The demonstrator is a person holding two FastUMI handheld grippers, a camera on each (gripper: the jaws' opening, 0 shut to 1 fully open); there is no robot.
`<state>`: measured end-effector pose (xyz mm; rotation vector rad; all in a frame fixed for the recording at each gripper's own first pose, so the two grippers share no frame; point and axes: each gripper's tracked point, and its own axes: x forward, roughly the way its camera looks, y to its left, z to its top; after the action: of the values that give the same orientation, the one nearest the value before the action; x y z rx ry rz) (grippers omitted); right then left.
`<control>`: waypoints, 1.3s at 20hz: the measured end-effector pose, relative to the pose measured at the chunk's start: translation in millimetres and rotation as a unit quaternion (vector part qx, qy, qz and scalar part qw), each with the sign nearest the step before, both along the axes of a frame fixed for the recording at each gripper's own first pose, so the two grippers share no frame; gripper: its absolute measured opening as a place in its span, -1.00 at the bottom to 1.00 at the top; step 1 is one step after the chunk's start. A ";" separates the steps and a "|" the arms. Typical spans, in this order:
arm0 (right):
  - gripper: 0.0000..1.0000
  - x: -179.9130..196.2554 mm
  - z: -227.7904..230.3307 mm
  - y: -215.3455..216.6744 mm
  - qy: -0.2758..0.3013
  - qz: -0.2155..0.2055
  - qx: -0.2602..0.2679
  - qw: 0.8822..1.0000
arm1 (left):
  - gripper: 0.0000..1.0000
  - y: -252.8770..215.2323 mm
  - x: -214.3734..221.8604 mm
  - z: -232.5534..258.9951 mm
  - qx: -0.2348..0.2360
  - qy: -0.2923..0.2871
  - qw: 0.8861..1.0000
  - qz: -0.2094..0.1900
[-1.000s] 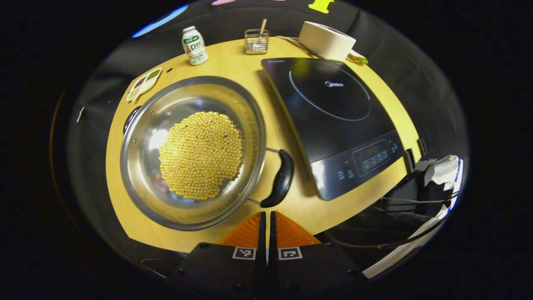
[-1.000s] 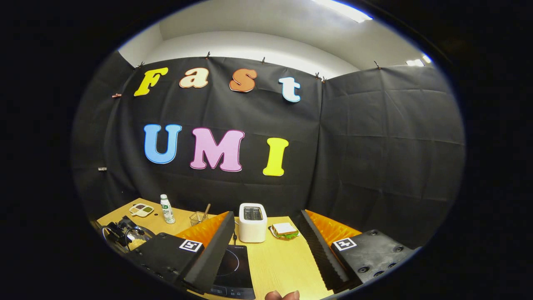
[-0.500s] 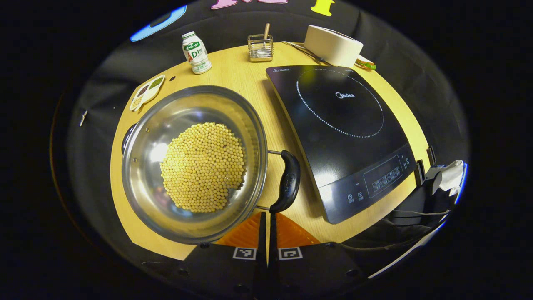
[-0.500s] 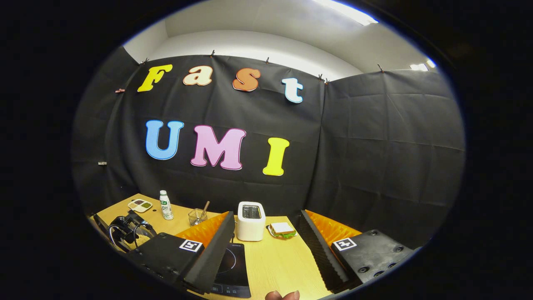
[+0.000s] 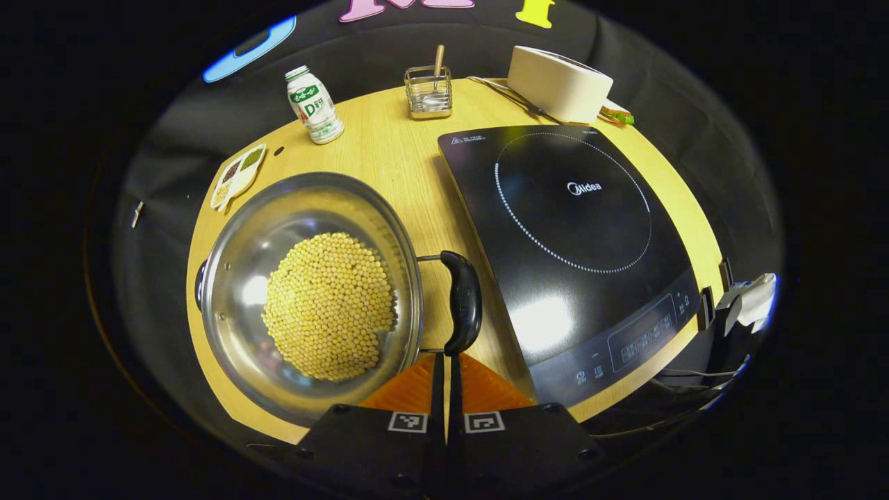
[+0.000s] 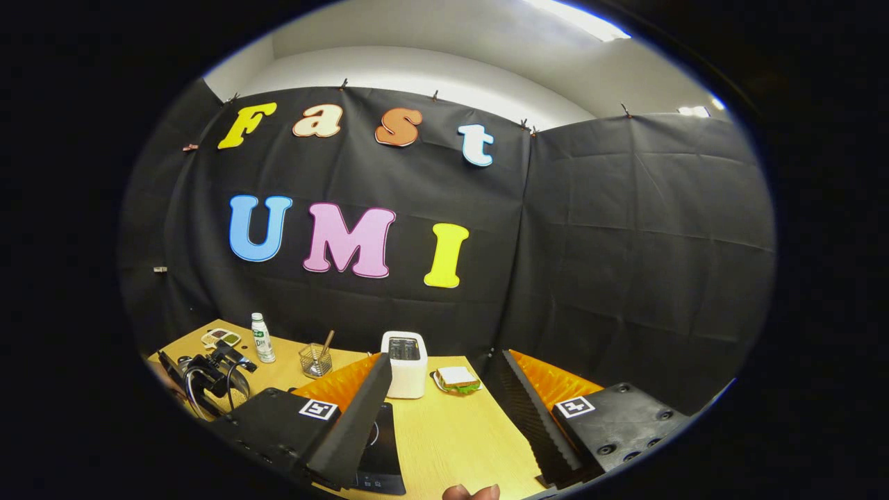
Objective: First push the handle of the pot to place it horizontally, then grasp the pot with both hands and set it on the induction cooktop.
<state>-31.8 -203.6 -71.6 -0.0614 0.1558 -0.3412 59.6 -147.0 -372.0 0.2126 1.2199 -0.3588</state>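
Observation:
In the left gripper view a wide steel pot (image 5: 236, 278) holding a heap of yellow beans (image 5: 326, 305) sits on the left of the wooden table (image 5: 389, 153). Its black side handle (image 5: 464, 302) points toward the black induction cooktop (image 5: 569, 229) just to its right. A second dark handle (image 5: 200, 285) peeks out at the pot's far-left rim. My left gripper (image 5: 445, 357) is shut with nothing between its fingers, its tips at the near end of the black handle. My right gripper (image 6: 441, 396) hangs open above the table's front; the left gripper (image 6: 208, 375) appears at its lower left.
At the table's back stand a small white bottle (image 5: 312, 104), a wire basket (image 5: 428, 94) with a stick in it, a white toaster (image 5: 559, 83) and a sandwich (image 6: 455, 378). A small divided dish (image 5: 239, 173) lies at the left edge. A fingertip (image 6: 472, 492) shows low.
The left gripper stayed shut at the black handle's near end and moved forward; the pot turned, so the handle now stands straighter beside the cooktop. The right gripper barely shifted.

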 end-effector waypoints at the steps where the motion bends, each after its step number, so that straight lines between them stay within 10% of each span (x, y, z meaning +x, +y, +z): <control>1: 0.95 0.9 -0.3 -1.8 0.001 -0.002 0.000 1.000 | -0.90 -2.3 4.8 -0.1 -0.001 -0.002 1.000 0.000; 12: 0.96 -7.2 2.1 0.6 0.001 -0.020 -0.013 1.000 | -0.90 -16.1 57.2 0.1 0.006 -0.046 0.999 -0.021; 20: 0.96 6.6 0.9 54.2 0.002 0.019 -0.002 1.000 | -0.89 -16.0 35.4 60.1 -0.120 -0.103 0.987 0.010; 22: 0.95 11.0 -4.4 77.1 0.008 0.035 0.006 0.999 | -0.65 -0.2 34.7 82.7 -0.138 -0.132 0.981 0.018; 26: 0.96 33.5 -17.8 124.6 0.022 0.073 0.024 0.997 | 0.57 45.8 39.2 111.3 -0.140 -0.183 0.973 0.025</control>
<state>1.7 -79.0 -89.4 -0.0331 0.2027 -0.1904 98.9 -101.2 -260.6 0.0017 0.7986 -0.4217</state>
